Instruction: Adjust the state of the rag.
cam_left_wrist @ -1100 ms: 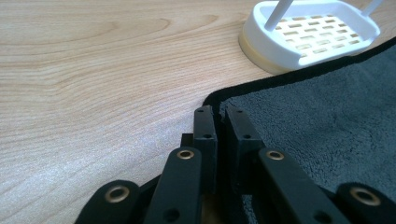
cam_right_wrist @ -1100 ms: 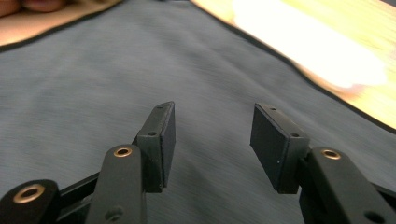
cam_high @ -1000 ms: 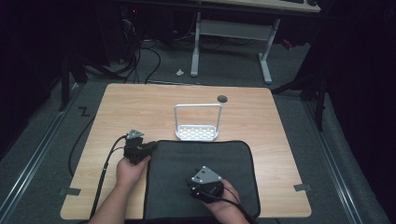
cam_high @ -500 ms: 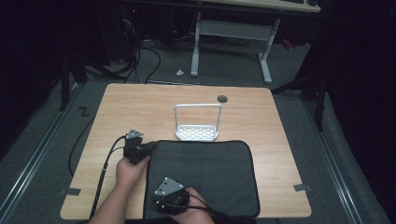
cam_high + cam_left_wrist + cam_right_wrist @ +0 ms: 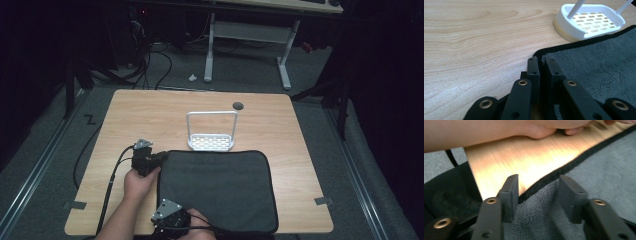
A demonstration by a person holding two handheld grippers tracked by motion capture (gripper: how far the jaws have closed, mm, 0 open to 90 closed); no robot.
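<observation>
A dark grey mat (image 5: 220,185) with a black border lies on the near half of the wooden table (image 5: 150,115). My left gripper (image 5: 159,156) sits at the mat's far-left corner; in the left gripper view its jaws are shut on the corner of the mat (image 5: 599,65). My right gripper (image 5: 165,216) is at the near-left corner. In the right gripper view the jaws stand apart and have just been closing. The bordered edge of the mat (image 5: 604,170) runs between them, and the pads do not press on it.
A white slotted dish (image 5: 211,141) with a tall wire handle stands just beyond the mat's far edge, and appears again (image 5: 589,22) in the left gripper view. A round hole (image 5: 238,106) sits in the tabletop behind it. The person's left hand (image 5: 536,130) crosses the top of the right gripper view.
My right gripper has moved left along the mat's near edge, from its middle to the near-left corner. The left gripper has stayed at the far-left corner.
</observation>
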